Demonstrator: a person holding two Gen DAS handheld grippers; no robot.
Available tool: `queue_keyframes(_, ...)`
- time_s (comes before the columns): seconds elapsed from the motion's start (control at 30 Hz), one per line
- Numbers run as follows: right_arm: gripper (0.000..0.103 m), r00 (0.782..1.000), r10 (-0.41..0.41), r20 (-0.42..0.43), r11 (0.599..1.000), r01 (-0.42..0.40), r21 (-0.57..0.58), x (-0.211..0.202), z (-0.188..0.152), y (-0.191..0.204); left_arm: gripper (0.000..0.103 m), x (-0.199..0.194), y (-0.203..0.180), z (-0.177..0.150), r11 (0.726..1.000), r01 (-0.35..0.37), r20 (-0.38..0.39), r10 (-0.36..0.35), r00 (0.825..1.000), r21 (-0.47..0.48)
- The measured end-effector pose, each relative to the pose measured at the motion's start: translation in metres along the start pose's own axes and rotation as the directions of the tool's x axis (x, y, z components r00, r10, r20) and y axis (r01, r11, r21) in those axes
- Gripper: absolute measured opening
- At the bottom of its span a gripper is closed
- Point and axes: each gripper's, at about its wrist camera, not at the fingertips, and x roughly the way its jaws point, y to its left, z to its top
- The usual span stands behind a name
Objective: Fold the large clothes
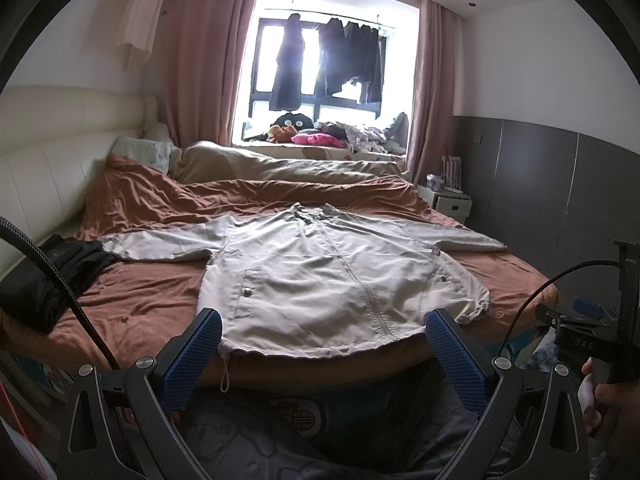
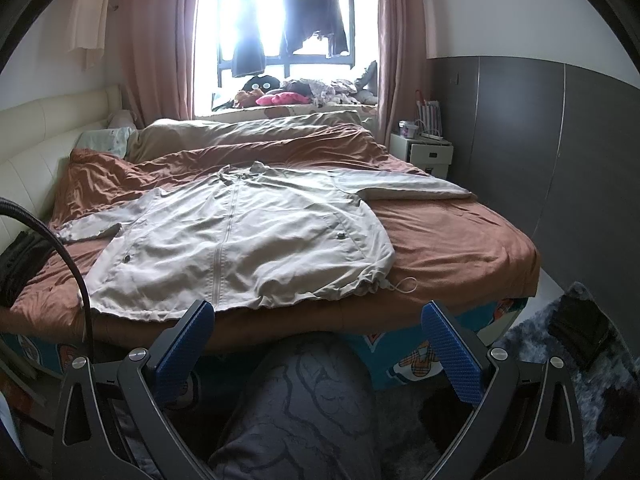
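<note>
A light beige zip jacket lies flat and face up on the brown bed cover, sleeves spread to both sides, hem at the near edge with drawstrings hanging. My left gripper is open, held just short of the hem with nothing between its blue fingers. My right gripper is also open and empty, hovering before the bed edge, right of the zip line. In the left wrist view the right gripper's body shows at the right, held by a hand.
A black garment lies at the bed's left edge. A cream headboard runs along the left. A white nightstand and grey wall panels stand to the right. A person's patterned trouser leg is below the grippers. A dark rug covers the floor on the right.
</note>
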Motion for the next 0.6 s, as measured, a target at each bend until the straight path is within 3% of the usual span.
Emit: queue_keyframes(0.6,0.103,1.000,-0.009,-0.001,1.000,0.009,-0.002,0.010,0.000,0.001,0.103,0.003,0.002,0.001,1.000,-0.012,-0.006,0.012,1.000,-0.012)
